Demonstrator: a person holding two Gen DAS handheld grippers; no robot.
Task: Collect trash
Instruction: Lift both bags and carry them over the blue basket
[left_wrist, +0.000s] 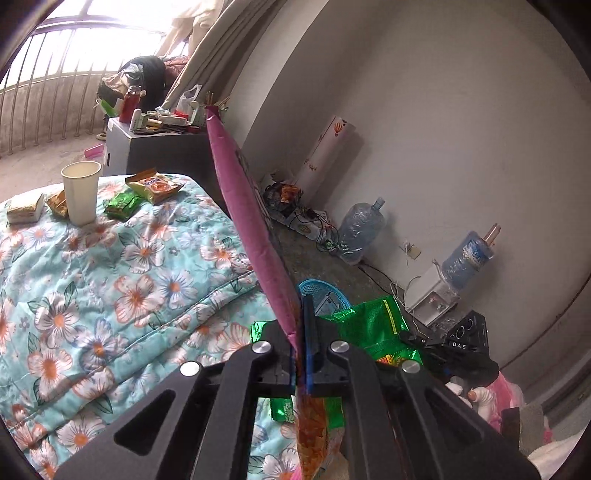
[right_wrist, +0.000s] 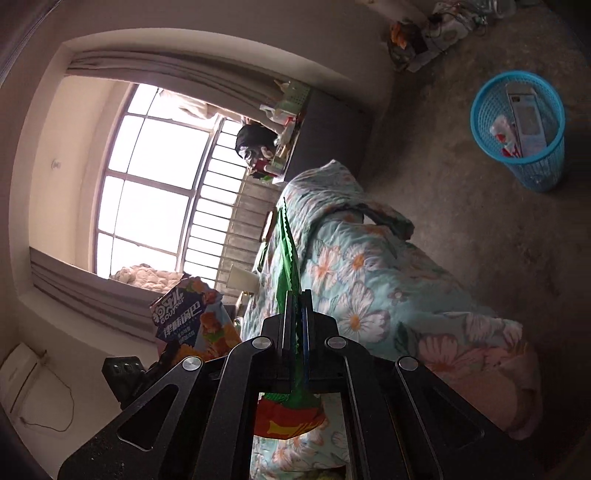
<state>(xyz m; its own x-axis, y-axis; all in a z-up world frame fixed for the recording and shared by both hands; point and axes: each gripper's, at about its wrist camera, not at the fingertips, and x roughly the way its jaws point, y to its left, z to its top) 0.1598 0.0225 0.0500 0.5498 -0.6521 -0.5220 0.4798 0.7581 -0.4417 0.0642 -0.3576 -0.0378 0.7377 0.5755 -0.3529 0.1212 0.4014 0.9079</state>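
My left gripper (left_wrist: 303, 306) is shut on a pink snack bag (left_wrist: 240, 206), which stands edge-on up out of the jaws. The right wrist view shows that bag's printed face (right_wrist: 195, 317) at the left. My right gripper (right_wrist: 297, 299) is shut on a green snack bag (right_wrist: 285, 251), also edge-on above its fingers. In the left wrist view the green bag (left_wrist: 373, 328) hangs just right of my left jaws. A blue mesh basket (right_wrist: 517, 129) stands on the floor beside the bed with wrappers inside. The left wrist view shows only its rim (left_wrist: 317, 286) behind the pink bag.
On the floral quilt (left_wrist: 129, 266) stand a white paper cup (left_wrist: 80, 192), an orange packet (left_wrist: 155, 184), a small green packet (left_wrist: 123, 205) and a pale wrapped block (left_wrist: 24, 210). A cluttered dark cabinet (left_wrist: 155, 140) sits beyond the bed. Water bottles (left_wrist: 360, 229) and cables line the wall.
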